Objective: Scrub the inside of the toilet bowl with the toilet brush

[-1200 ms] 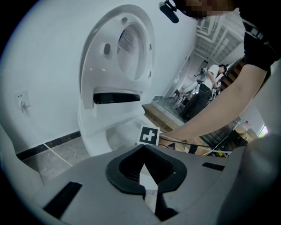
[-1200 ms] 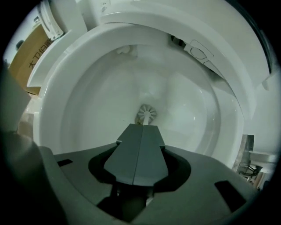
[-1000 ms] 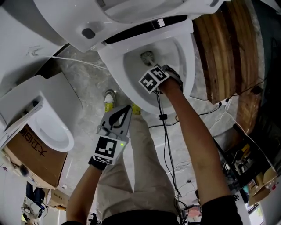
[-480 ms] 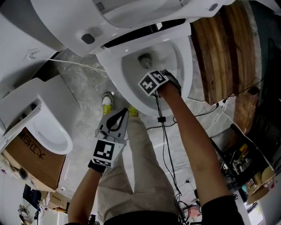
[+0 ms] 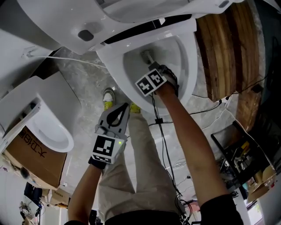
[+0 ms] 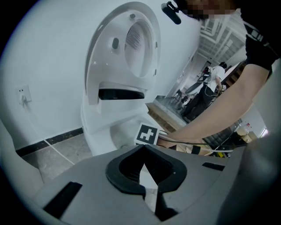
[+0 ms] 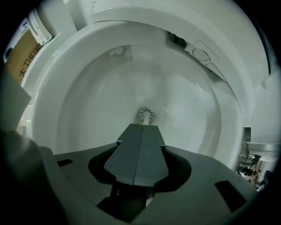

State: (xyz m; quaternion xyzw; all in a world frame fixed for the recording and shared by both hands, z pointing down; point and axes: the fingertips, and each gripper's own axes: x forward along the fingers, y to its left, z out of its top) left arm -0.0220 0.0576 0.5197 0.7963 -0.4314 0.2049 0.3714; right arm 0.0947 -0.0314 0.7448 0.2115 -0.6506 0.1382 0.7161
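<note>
The white toilet bowl (image 5: 186, 66) lies open at the top of the head view. My right gripper (image 5: 153, 69) reaches down into it, shut on the toilet brush's handle. The round bristle head (image 5: 146, 55) rests low on the bowl's inner wall. In the right gripper view the shut jaws (image 7: 142, 126) point at the brush head (image 7: 145, 115) near the bottom of the bowl (image 7: 88, 88). My left gripper (image 5: 124, 107) hangs outside the bowl over the person's leg, shut and empty. In its own view the left gripper (image 6: 143, 146) faces the toilet (image 6: 101, 127) from the side.
The lid and seat (image 5: 131, 13) are raised behind the bowl. A second white toilet (image 5: 44, 118) and a cardboard box (image 5: 33, 156) stand at the left. Wooden boards (image 5: 228, 48) lie at the right. Cables (image 5: 169, 145) trail across the marble floor, and a shoe (image 5: 109, 99) shows by the bowl.
My right gripper and the brush head have shifted slightly inside the bowl, first nearer, then back towards the far wall. The left gripper has hardly moved.
</note>
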